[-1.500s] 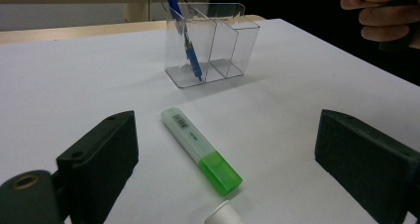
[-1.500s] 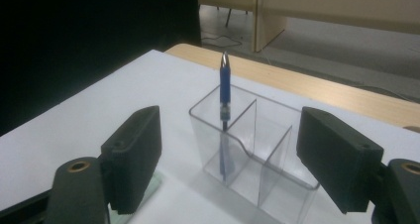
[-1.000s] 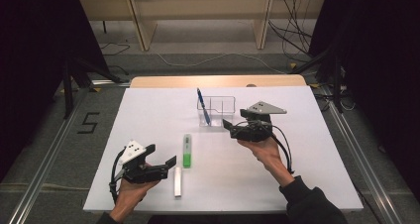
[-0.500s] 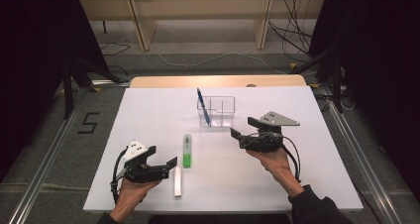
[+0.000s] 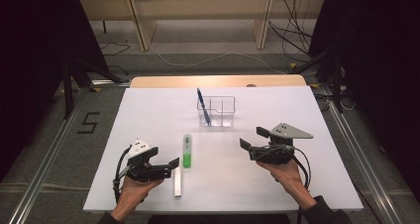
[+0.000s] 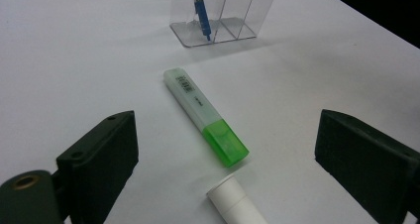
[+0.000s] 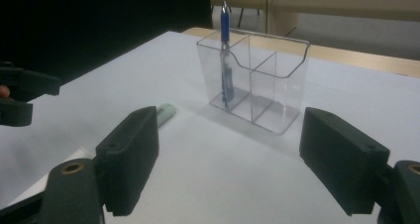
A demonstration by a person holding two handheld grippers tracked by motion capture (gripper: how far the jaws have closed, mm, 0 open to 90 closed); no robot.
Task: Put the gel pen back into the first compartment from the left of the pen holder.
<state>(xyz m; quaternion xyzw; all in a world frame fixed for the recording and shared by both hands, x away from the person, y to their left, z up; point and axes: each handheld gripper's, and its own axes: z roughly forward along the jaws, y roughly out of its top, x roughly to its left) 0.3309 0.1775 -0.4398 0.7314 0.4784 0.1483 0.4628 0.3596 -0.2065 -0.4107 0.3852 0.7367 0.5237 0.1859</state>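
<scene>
Highlighter [image 5: 186, 150] flat, long axis front-back, green cap twd person, pen [image 5: 203, 106] upright

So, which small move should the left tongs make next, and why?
Probably ease the open left tongs forward and down over the green highlighter: it lies flat between their jaws, ungrasped, while a blue pen already stands in the clear holder.

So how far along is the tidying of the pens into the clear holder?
Done: a blue pen already stands in the clear holder. In hand: nothing; the left gripper and right gripper are both open and hold nothing. Left: the green highlighter and a white marker lie on the table, in front of the left gripper.
</scene>
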